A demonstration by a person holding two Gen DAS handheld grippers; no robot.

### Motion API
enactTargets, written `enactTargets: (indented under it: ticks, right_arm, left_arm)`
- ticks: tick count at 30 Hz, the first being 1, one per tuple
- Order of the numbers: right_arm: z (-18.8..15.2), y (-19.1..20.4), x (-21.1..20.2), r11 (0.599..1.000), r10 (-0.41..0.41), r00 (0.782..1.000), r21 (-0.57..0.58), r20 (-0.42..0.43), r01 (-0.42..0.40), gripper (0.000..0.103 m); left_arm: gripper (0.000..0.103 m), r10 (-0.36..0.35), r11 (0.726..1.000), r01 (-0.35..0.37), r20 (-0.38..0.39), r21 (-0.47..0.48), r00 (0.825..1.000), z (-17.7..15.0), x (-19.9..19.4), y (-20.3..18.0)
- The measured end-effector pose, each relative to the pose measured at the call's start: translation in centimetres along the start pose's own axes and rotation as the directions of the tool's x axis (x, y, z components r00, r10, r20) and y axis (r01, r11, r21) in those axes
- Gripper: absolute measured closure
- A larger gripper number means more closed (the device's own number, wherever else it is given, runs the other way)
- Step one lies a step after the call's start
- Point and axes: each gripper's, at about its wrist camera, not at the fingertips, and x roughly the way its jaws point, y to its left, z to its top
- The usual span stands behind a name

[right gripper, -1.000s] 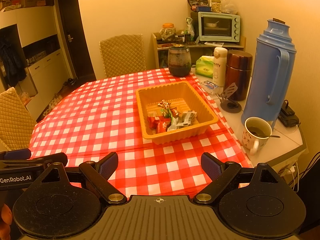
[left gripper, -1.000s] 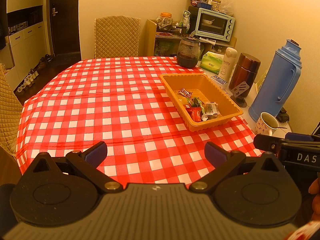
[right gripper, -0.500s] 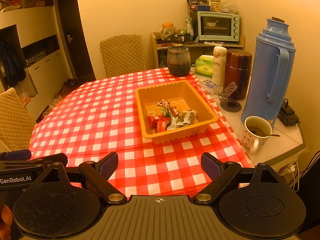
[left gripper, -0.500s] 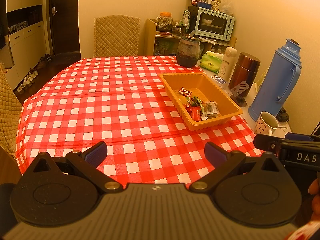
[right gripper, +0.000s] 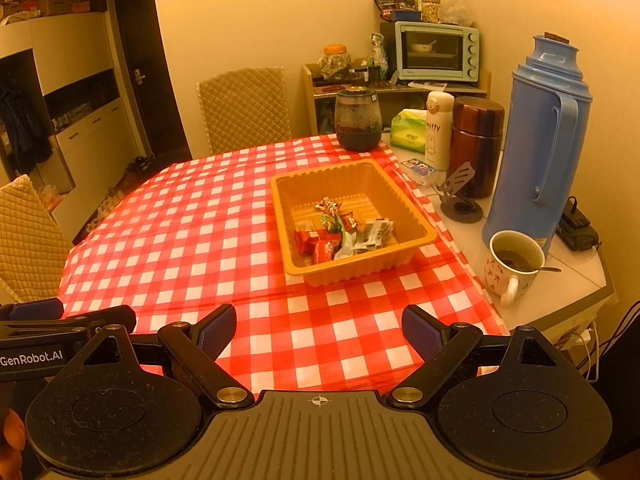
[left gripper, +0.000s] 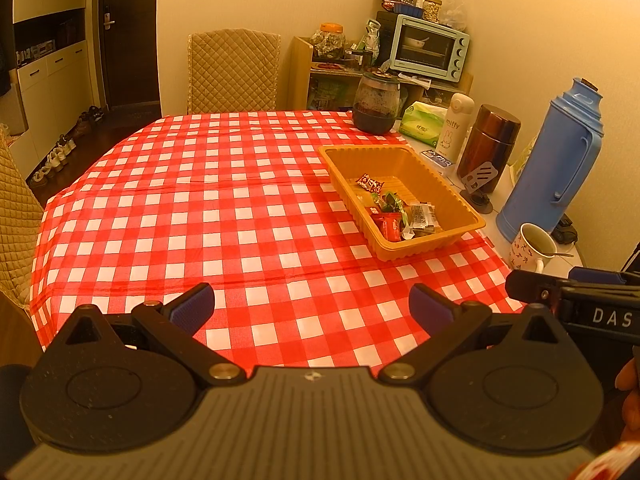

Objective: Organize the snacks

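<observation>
The snacks [right gripper: 340, 232] lie heaped in the near end of my orange tray [right gripper: 416, 210] on the checked tablecloth [left gripper: 200, 200]; their labels are too small to read. Beside it, a mug [right gripper: 514, 268] holds dark drink and a spoon. My left gripper [left gripper: 312, 306] and right gripper [right gripper: 318, 326] both gape wide, empty, above the near cloth

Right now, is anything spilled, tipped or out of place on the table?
Nothing stands out. The snacks all lie inside the tray, which sits flat on the cloth. The mug stands upright, spoon in it.
</observation>
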Motion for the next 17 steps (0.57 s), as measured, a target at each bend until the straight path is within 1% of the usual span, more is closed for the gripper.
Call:
enactTargets:
  ticks: [12, 15, 17]
  right_arm:
    - [-0.55, 0.22, 0.20, 1.000, 0.001, 1.000, 0.003, -0.004, -0.001, 0.014]
    - [-0.54, 0.21, 0.19, 1.000, 0.001, 1.000, 0.003, -0.004, -0.001, 0.014]
    - [-0.50, 0.17, 0.19, 1.000, 0.001, 1.000, 0.004, -0.003, -0.001, 0.014]
  left_arm:
    - [0.000, 0.000, 1.000, 0.000, -0.001, -0.003, 1.000, 0.04, 0.07, 0.07]
    - [0.000, 0.008, 1.000, -0.008, 0.012, -0.005, 1.000, -0.33, -0.14, -0.03]
    - [0.000, 0.000, 1.000, 0.000, 0.010, -0.010, 1.000, -0.60, -0.18, -0.11]
